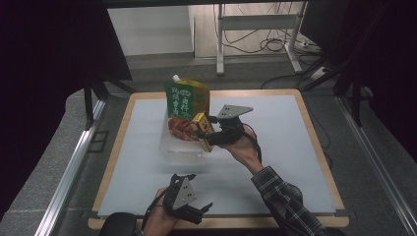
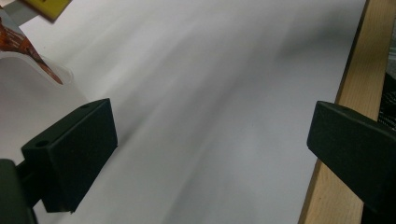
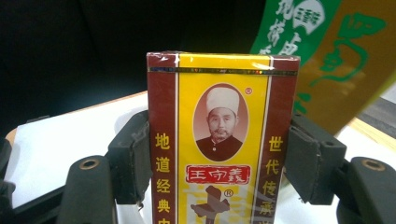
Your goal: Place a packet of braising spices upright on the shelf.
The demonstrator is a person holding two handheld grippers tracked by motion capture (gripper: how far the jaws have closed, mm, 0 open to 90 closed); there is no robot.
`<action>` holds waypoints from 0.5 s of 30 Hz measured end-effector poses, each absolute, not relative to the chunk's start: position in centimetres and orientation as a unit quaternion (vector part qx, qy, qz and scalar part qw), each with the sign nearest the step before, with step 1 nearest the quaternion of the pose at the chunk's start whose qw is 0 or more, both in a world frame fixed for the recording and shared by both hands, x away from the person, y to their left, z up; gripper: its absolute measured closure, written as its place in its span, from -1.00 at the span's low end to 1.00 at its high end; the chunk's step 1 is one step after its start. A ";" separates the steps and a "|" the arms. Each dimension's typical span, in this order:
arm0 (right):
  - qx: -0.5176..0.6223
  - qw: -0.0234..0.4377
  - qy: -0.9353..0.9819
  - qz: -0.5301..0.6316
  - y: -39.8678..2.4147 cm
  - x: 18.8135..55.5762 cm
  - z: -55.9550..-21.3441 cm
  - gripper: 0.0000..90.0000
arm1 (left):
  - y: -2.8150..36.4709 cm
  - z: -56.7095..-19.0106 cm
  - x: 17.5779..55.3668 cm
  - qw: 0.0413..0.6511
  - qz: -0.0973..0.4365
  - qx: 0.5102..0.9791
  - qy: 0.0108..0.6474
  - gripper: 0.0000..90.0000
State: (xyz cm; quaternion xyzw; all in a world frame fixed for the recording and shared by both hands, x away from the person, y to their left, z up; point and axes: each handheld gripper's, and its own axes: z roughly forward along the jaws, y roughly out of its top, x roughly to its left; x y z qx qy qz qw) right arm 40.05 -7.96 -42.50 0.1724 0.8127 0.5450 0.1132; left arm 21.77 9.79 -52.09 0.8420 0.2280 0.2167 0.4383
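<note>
While clamped in hand-held gripper, box

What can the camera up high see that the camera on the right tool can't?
Only the high view has the person's hands, the left tool waiting open by the table's near edge, and the clear tray. Only the right tool view has the print on the yellow box. Both have that box squeezed in the right tool and the green pouch.
</note>
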 end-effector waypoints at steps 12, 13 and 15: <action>0.164 0.105 0.809 0.554 -5.1 40.4 -43.1 -0.30 | 9.8 -52.0 21.8 0.439 0.217 0.842 0.226 -0.97; 0.163 0.105 0.809 0.555 -4.9 40.4 -43.2 -0.30 | 9.8 -52.0 21.8 0.439 0.217 0.842 0.226 -0.97; 0.162 0.102 0.809 0.556 -4.4 40.5 -43.3 -0.30 | 9.8 -52.1 21.7 0.439 0.217 0.841 0.228 -0.97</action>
